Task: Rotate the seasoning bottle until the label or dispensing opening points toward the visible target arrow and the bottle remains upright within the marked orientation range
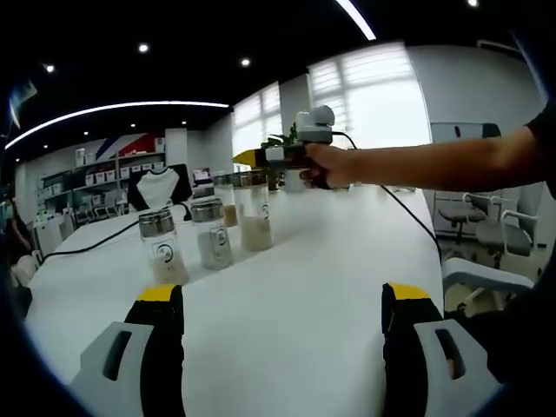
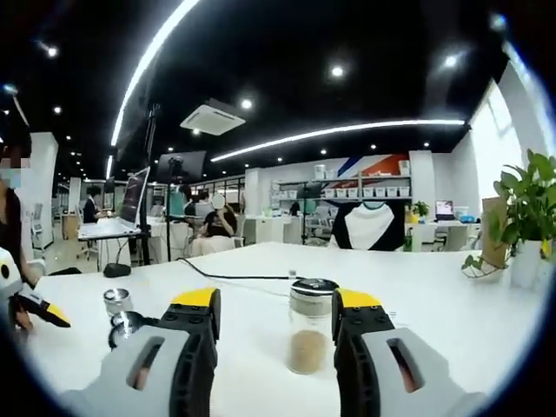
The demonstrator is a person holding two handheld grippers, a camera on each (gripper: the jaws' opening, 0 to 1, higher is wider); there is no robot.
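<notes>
Task stage: early; approach only, no grasp and no rotation yet, judging from how things lie.
Seasoning bottle: glass jar with metal lid and tan powder at the bottom, upright on the white surface, seen between the right gripper's own jaws but beyond their tips, not touched.
Right gripper: jaws apart, one to each side of the bottle in the right gripper view; nothing clamped. Seen also in the left gripper view, carried in a hand above the far end of the jar row.
Left gripper: jaws wide apart, nothing between them, low over bare surface, near the closest jar but apart from it.
Jar row: several lidded glass jars standing in a line on the surface, all upright; closest one bears a round dark mark on its front.
Target arrow: cannot make one out on the surface in either view.
Label or opening direction: cannot tell; bottle front reads as plain glass from here.
Other items: black cable running across the surface; small metal-lidded jars to the left of the right gripper's jaws; potted plant at the right edge.
Done: bottle lined up between the right jaws, apparently.
Left: close on the bottle, turn it to the arrow, release upright.
</notes>
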